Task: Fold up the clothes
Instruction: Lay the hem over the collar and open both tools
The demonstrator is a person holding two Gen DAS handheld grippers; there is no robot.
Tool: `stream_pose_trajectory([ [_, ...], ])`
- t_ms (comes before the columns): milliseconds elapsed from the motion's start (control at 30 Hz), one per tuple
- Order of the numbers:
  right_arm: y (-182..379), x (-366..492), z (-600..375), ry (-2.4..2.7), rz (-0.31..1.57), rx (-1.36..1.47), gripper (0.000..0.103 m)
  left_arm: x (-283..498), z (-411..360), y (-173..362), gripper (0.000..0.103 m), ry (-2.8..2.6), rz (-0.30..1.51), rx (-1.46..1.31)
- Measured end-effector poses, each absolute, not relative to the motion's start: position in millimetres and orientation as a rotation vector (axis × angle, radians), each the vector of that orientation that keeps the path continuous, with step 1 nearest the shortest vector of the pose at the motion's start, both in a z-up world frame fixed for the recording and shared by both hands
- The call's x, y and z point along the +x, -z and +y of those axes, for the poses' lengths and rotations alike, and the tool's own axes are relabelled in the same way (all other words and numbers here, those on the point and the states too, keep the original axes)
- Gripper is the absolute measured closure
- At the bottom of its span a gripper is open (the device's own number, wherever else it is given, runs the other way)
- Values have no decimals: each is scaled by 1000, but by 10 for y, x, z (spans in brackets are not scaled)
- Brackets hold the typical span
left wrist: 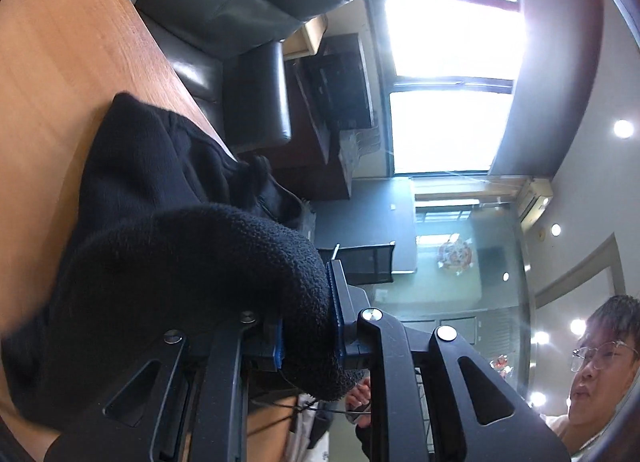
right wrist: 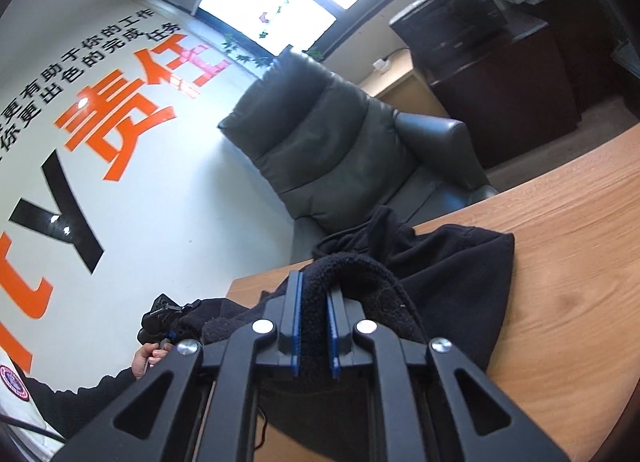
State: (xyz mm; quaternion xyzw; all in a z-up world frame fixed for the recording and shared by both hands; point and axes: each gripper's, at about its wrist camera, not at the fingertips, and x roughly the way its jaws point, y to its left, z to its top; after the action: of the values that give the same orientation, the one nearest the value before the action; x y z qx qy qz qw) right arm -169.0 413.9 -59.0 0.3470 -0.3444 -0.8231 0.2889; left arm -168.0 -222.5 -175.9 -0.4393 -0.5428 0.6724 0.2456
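A black fleece garment [left wrist: 152, 190] lies bunched on the wooden table [left wrist: 52, 62]. My left gripper [left wrist: 308, 326] is shut on a thick fold of it, the blue pads pressing the fleece from both sides. In the right wrist view the same black garment [right wrist: 452, 274] spreads over the table [right wrist: 568, 246] near its far edge. My right gripper [right wrist: 314, 322] is shut on another rolled edge of the fleece. The left gripper [right wrist: 164, 322] shows at the lower left there, held in a hand [right wrist: 146, 354], with cloth stretched between the two grippers.
A dark leather armchair [right wrist: 332, 142] stands just beyond the table's far edge. A dark cabinet [right wrist: 492, 62] with a printer sits further back by the windows. A person [left wrist: 600, 362] is at the right edge of the left wrist view.
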Motion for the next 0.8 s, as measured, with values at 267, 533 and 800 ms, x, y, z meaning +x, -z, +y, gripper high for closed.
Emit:
stream_pose_trajectory([
  [267,1242,-2156,4175,2286,-915,1063,34,-2146,-2354,2200,80,-1782,-1379,-1318],
  [533,486,-2045,4233,2507,-498,913,7,-2076,-2874,1380,0,-2102,-1286,-1089],
  [800,1197,-2125,3197,2173,7,1196,9,-2340,-2026,1637,0,-1941,-779,-1316],
])
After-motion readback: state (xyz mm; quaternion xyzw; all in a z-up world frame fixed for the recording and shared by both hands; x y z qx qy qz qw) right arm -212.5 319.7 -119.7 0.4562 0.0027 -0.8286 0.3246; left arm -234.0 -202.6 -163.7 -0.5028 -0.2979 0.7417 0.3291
